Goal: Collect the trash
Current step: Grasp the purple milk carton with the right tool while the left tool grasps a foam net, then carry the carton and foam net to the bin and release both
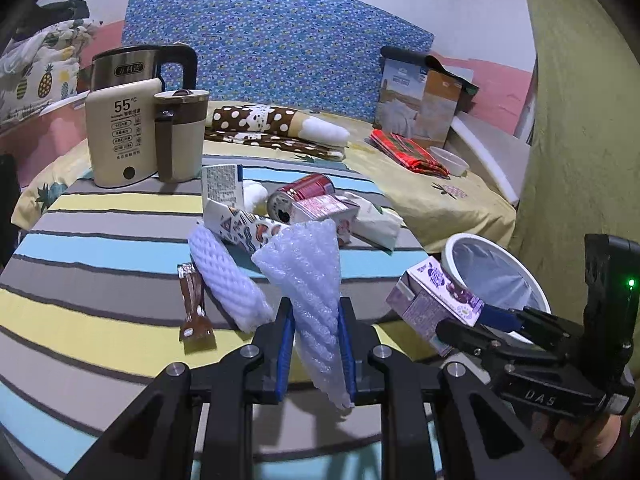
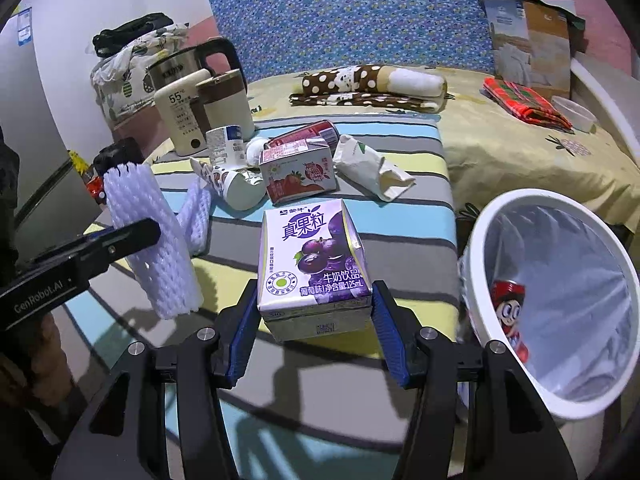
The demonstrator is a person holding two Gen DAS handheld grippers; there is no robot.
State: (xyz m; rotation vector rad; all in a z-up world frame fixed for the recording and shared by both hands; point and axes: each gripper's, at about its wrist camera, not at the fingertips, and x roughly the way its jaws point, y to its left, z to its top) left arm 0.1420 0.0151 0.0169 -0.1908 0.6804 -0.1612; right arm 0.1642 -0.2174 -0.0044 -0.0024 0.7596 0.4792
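trash in both tongs, bin at the right

our left gripper (image 1: 316, 344) is clenched on a white foam net sleeve (image 1: 308, 280), its blue pads pinching the crumpled foam so it stands up between them. our right gripper (image 2: 314, 328) grips a purple grape milk carton (image 2: 312, 260) by its two sides, label facing up. just right of that carton stands the white bin (image 2: 476, 264), tilted toward us, lined with a clear bag; inside we see a red can (image 2: 510, 312) with a cartoon face. beyond the tongs, on the striped cloth (image 1: 100, 240), lie a second foam sleeve (image 1: 224, 276), a brown snack wrapper (image 1: 194, 308), a strawberry milk carton (image 2: 298, 172), a red drink can (image 1: 302, 194) on its side and what may be a crumpled paper bag (image 2: 372, 168), though the edge of the view warps it. farther back sits a cream kettle (image 1: 120, 132).
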